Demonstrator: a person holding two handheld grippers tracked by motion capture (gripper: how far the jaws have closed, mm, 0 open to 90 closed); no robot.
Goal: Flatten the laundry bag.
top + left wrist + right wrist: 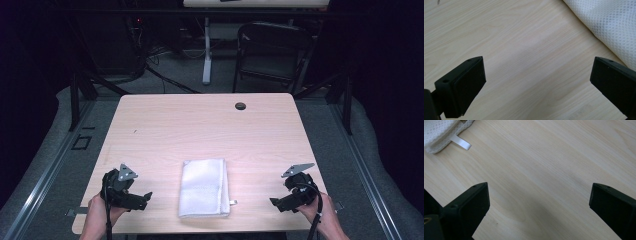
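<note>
This looks like a lab or recording studio rather than a home. Black curtains close in the dark room on both sides, and a pale wooden surface [200, 125] stands lit in the middle of grey carpet. Past its far edge, loose cables [160, 60] trail over the floor beside the white leg of another desk [206, 50], and a black folding chair [272, 50] stands there. Dark metal frame struts [75, 95] rise near the far corners, with floor rails [45, 175] running along each side.
</note>
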